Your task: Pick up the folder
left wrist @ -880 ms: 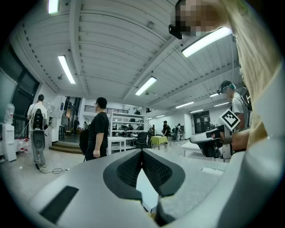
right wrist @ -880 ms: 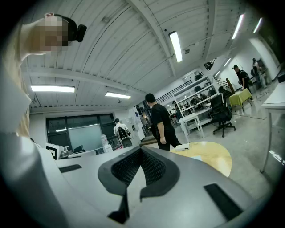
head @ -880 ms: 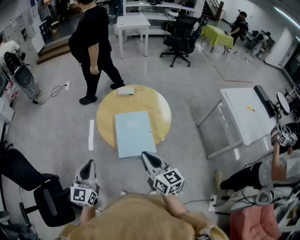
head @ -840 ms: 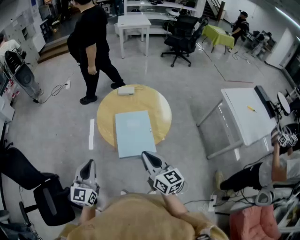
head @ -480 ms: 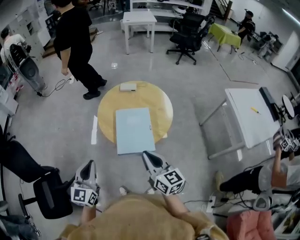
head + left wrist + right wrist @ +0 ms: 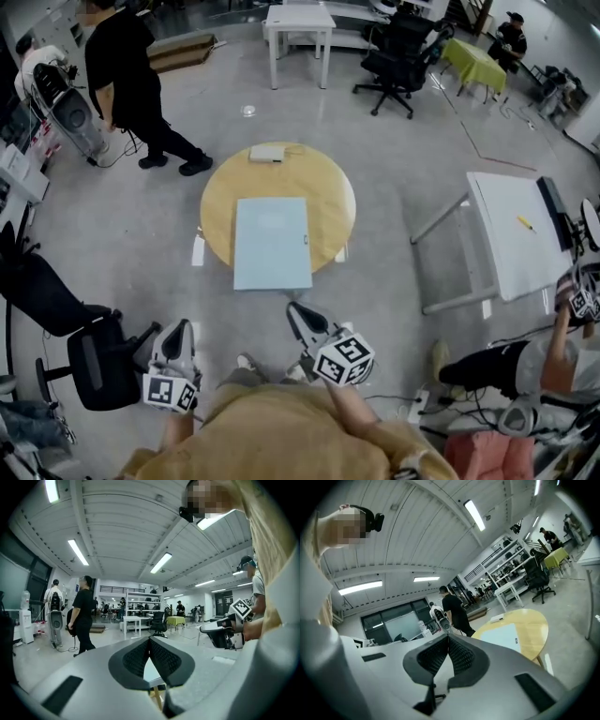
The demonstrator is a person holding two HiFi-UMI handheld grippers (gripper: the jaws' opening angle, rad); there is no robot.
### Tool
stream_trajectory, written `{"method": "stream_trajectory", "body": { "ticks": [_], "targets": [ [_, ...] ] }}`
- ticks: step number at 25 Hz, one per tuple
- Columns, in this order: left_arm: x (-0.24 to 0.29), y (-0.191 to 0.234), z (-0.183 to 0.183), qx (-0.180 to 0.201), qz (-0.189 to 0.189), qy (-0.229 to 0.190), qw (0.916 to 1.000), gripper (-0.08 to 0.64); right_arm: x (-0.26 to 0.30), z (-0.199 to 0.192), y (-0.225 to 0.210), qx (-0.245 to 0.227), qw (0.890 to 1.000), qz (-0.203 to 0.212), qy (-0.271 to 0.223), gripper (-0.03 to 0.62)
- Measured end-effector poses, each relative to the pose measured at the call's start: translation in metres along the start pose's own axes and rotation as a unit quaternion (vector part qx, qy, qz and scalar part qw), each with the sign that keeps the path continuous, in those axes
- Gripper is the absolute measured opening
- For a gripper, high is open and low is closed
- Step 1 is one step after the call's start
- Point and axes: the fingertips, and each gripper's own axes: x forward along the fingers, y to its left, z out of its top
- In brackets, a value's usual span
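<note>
The light blue folder (image 6: pixel 272 242) lies flat on a round wooden table (image 6: pixel 328 202), its near edge overhanging the rim toward me. Both grippers hang short of the table, apart from the folder. My left gripper (image 6: pixel 176 329) is low at the left, jaws shut and empty. My right gripper (image 6: pixel 297 312) sits just below the folder's near right corner, also shut with nothing held. In the right gripper view the folder (image 6: pixel 501 637) and table (image 6: pixel 532 627) lie ahead to the right of the closed right gripper (image 6: pixel 448 638). The left gripper (image 6: pixel 150 640) view shows its pads meeting, with the right gripper (image 6: pixel 219 633) beside.
A small white box (image 6: pixel 266 153) rests on the table's far edge. A person in black (image 6: pixel 127 70) walks at the far left. A black chair (image 6: pixel 89 361) stands left of me, a white desk (image 6: pixel 511 239) to the right, a seated person (image 6: pixel 525 366) at the lower right.
The table and folder have shifted up and slightly right in the head view. The person in black has walked away to the left. Both grippers stay shut in the same spots.
</note>
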Motion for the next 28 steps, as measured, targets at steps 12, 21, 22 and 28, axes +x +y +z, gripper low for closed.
{"method": "stream_trajectory", "body": {
  "ticks": [12,21,22,28],
  "targets": [
    [0.005,0.029,-0.007,-0.015,-0.005,-0.001,0.9999,0.003,0.028,-0.020,0.009,0.017,0.999,-0.006,0.033,0.000],
    [0.043,0.097,0.015,-0.025,-0.044,-0.025,0.9984,0.003,0.076,-0.028,0.027,0.005,0.998,-0.048,0.047,0.000],
    [0.049,0.104,0.016,-0.025,-0.050,-0.027,0.9981,0.003,0.083,-0.030,0.026,0.006,0.997,-0.055,0.049,0.000],
    [0.074,0.159,0.006,-0.039,-0.083,-0.022,0.9956,0.003,0.128,-0.054,0.036,0.023,0.994,-0.076,0.069,0.000]
  ]
}}
